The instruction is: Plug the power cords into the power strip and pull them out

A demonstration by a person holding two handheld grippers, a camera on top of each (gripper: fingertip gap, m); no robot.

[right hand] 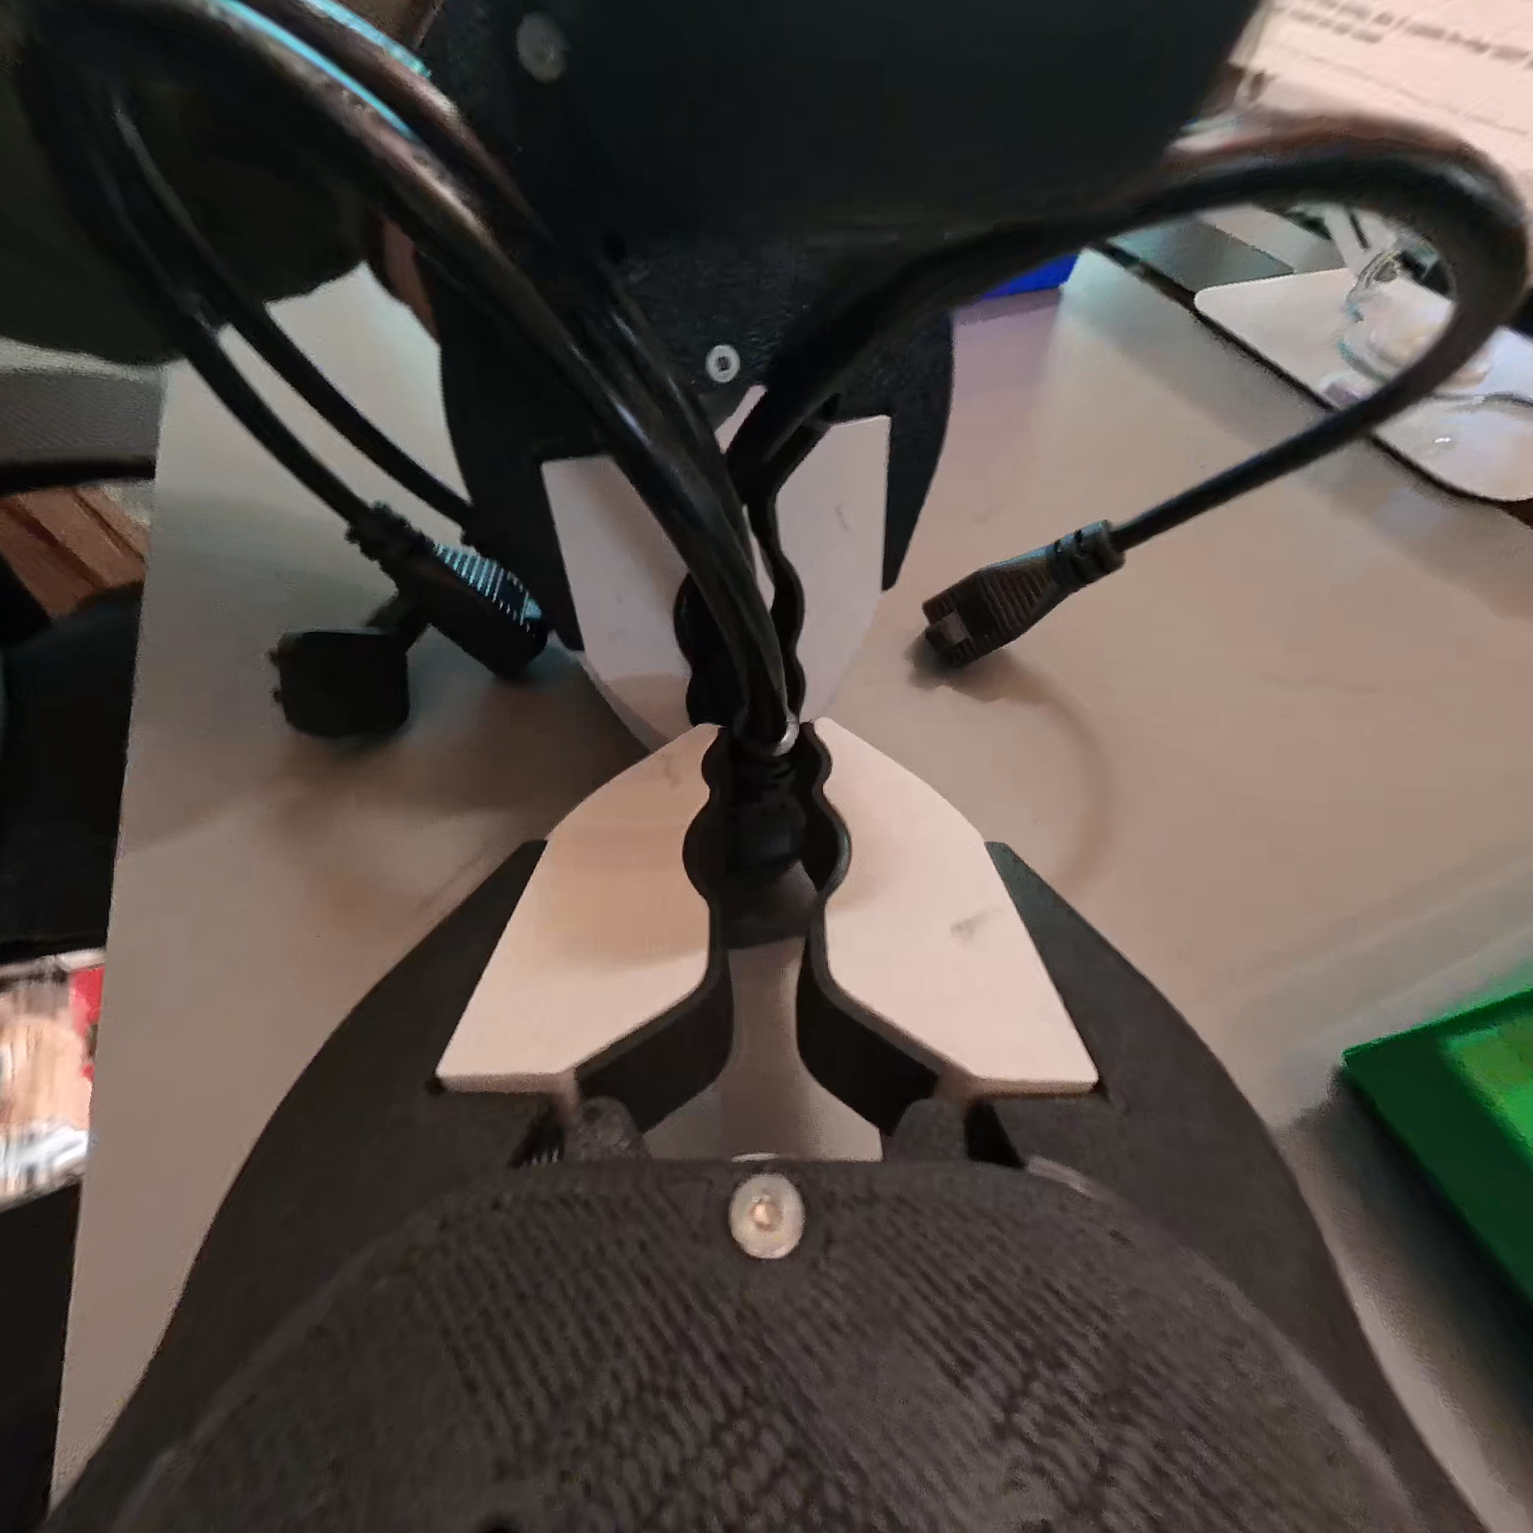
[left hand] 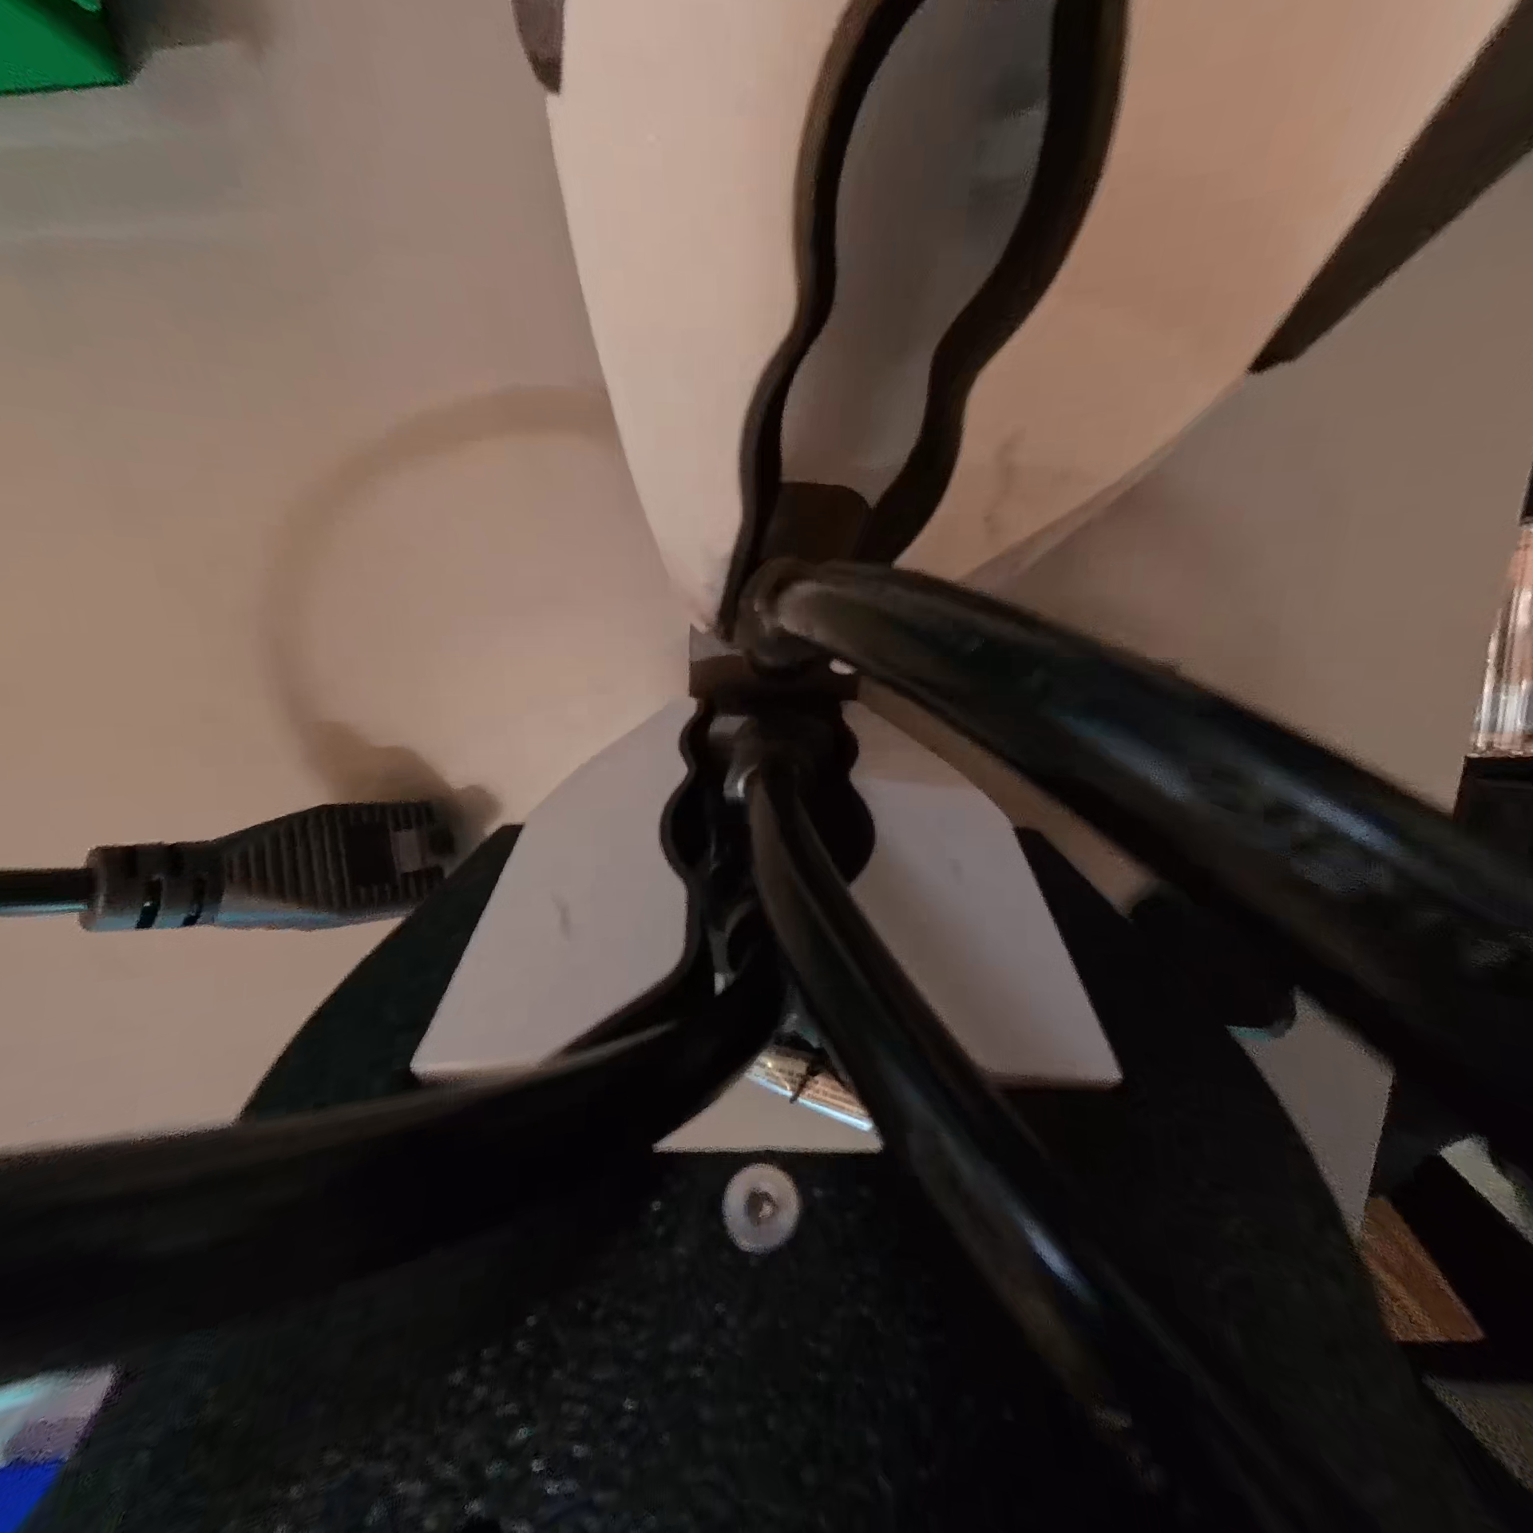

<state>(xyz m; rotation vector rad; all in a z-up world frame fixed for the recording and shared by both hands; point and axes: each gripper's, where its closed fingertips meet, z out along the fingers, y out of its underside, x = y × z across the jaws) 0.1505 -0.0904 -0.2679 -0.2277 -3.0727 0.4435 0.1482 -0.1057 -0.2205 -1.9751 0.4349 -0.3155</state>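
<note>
My left gripper (left hand: 767, 717) and right gripper (right hand: 763, 734) meet tip to tip just above the beige table (left hand: 207, 415). Both are shut on the same bundle of black power cords (left hand: 1037, 688), close to a small black block (left hand: 771, 668) wedged between the tips. The right gripper reaches in from the top of the left wrist view (left hand: 747, 589). The left gripper reaches in from the top of the right wrist view (right hand: 751, 697). One loose cord end connector (left hand: 332, 863) lies on the table and also shows in the right wrist view (right hand: 995, 601). No power strip is in view.
Another ribbed connector (right hand: 477, 597) and a black plug (right hand: 348, 680) lie near the table's left edge. A green box (right hand: 1460, 1128) sits at the right, and also shows in the left wrist view (left hand: 50, 41). A clear glass item (right hand: 1394, 307) stands on a grey tray (right hand: 1294, 348). Some 5 cm of space lies between my two pairs of fingers.
</note>
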